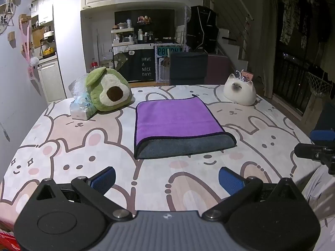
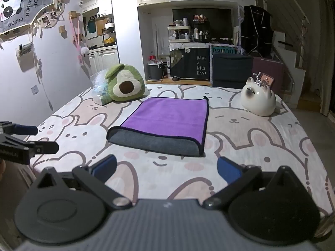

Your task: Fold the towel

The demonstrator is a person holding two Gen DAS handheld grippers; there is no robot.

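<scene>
A purple towel [image 1: 175, 119] with a grey underside lies folded on the bunny-print table [image 1: 83, 146], its grey fold edge toward me. It also shows in the right wrist view [image 2: 169, 119]. My left gripper [image 1: 166, 178] is open and empty, held back from the towel's near edge. My right gripper [image 2: 166, 170] is open and empty, also short of the towel. The right gripper [image 1: 318, 144] shows at the right edge of the left wrist view. The left gripper [image 2: 29, 138] shows at the left edge of the right wrist view.
An avocado plush [image 1: 107, 90] and a plastic-wrapped tissue pack [image 1: 80, 106] sit at the far left of the table. A white cat-shaped ceramic [image 1: 239, 90] stands at the far right. A wall lies to the left, shelves and stairs beyond.
</scene>
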